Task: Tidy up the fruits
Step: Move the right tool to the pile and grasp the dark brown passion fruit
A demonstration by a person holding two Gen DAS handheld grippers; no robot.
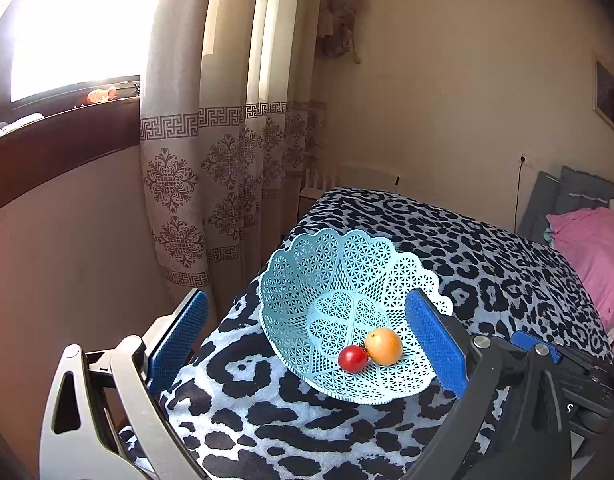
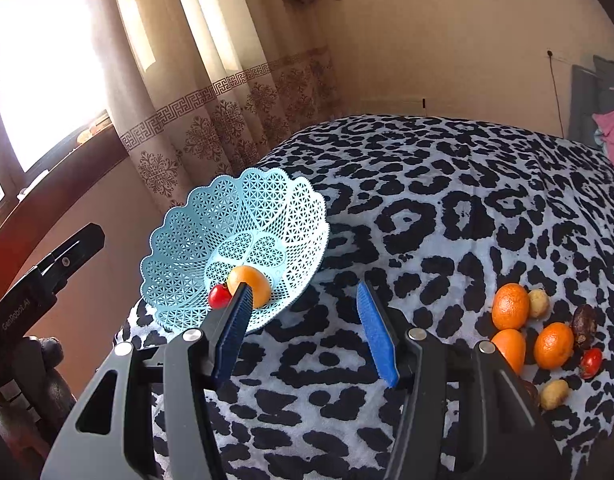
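Nearest the right wrist camera, the right gripper [image 2: 303, 320] hangs with its blue-padded fingers [image 2: 377, 336] spread apart and nothing between them, over a bed [image 2: 447, 208] covered in a black-and-white leopard-print blanket. At about 3 o'clock of that gripper, a cluster of fruit lies loose on the blanket: three oranges [image 2: 510, 306], two small yellowish fruits [image 2: 539, 303], a red tomato [image 2: 590, 362] and a dark brown piece [image 2: 583, 325] I cannot name. At about 10 o'clock, just beyond the left finger tip, sits a light blue lattice basket [image 2: 187, 248], tilted near the bed's corner; inside it an orange fruit [image 2: 255, 280] and a cherry tomato [image 2: 218, 296] lie touching each other.

From the left wrist view, the left gripper [image 1: 307, 332] also stands wide apart, empty, its blue pads flanking the basket [image 1: 299, 272] without visibly touching it. The orange fruit [image 1: 383, 346] and cherry tomato [image 1: 352, 358] rest low in the bowl, toward 5 o'clock of its centre.

Farther off, a pink pillow [image 1: 591, 256] lies at the bed's 3 o'clock end, a patterned curtain [image 1: 187, 168] hangs at 11 o'clock, and a bright window [image 1: 75, 28] sits beyond.
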